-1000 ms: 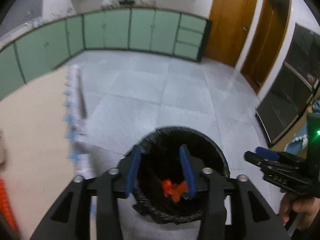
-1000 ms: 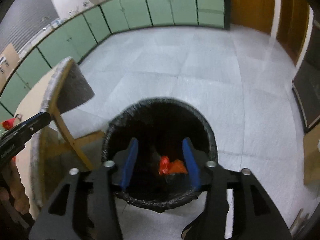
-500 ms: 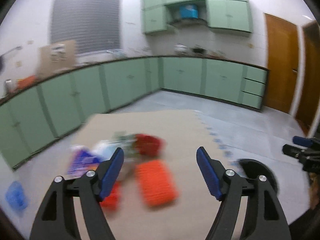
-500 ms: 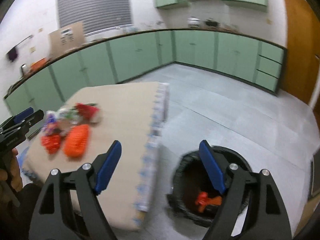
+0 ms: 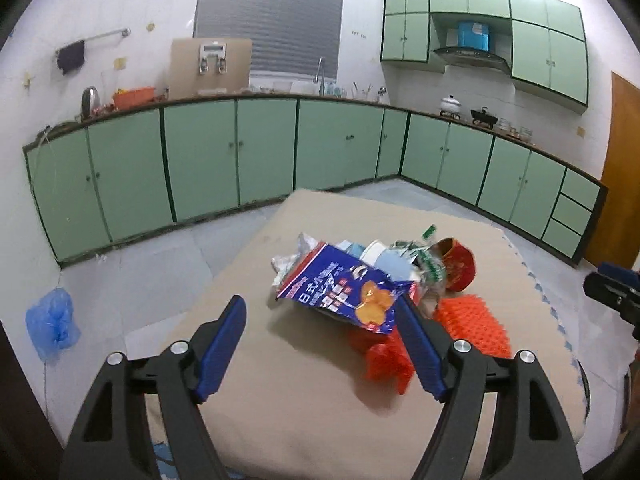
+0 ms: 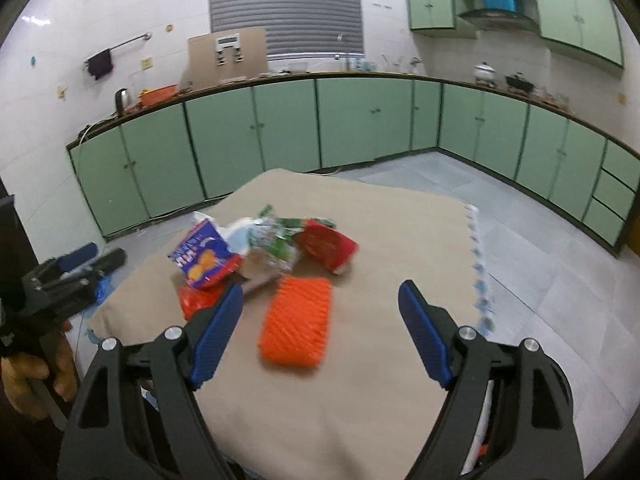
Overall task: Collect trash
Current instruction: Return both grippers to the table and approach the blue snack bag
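Trash lies heaped toward the far side of the worktop (image 5: pixel 280 400): a blue snack bag (image 5: pixel 344 292), a red cup (image 6: pixel 326 246), an orange mesh sleeve (image 6: pixel 296 326); all look light, soft, crinkly, best pinched at a free edge; left gripper (image 5: pixel 320 344) and right gripper (image 6: pixel 320 330) have just been opening, nothing between them; items under the bag are hidden

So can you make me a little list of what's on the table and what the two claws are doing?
table: tan table holding a trash pile
blue item: crisp bag, on top of the pile
orange item: spiky orange piece, nearest the right claw
red item: red cup, lying on its side
left claw: open, holding nothing
right claw: open, holding nothing
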Motion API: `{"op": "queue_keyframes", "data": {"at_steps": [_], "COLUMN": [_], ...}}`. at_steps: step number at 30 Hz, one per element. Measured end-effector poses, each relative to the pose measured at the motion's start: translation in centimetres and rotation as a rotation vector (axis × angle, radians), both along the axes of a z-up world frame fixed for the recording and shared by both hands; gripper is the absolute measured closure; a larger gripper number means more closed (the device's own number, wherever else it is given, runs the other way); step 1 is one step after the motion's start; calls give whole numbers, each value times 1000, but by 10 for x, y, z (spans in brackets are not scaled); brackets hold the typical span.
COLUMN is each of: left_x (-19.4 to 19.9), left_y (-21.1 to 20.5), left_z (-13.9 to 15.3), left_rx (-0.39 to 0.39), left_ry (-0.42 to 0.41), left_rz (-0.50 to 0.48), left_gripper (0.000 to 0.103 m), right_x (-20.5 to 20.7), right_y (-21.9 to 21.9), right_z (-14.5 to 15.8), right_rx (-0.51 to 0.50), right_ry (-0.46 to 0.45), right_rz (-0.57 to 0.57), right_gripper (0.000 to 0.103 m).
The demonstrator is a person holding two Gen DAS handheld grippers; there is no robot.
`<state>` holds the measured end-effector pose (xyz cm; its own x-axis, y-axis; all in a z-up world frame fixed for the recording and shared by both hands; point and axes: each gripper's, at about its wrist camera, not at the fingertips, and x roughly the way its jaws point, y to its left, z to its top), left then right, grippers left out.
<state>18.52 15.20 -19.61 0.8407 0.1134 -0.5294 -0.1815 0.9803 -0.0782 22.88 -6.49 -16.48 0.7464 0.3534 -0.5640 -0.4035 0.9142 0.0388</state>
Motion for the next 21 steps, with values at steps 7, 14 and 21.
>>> {"op": "queue_keyframes", "data": {"at_steps": [7,14,21], "left_x": [25,49,58], "left_y": [4,10,10], "left_z": [-24,-42,-52], "left_rx": [-4,5,10], "left_ry": [30,61,81], "left_rz": [-26,-39,-52], "left_gripper": [28,28,28], "right_x": [29,52,64], "right_y": [47,61,70], "right_z": [-17,-36,-52], "right_rx": [-21,-21,-18], "right_ry": [-11,4,21], "right_rz": [37,18,22], "right_gripper": [25,25,25]}}
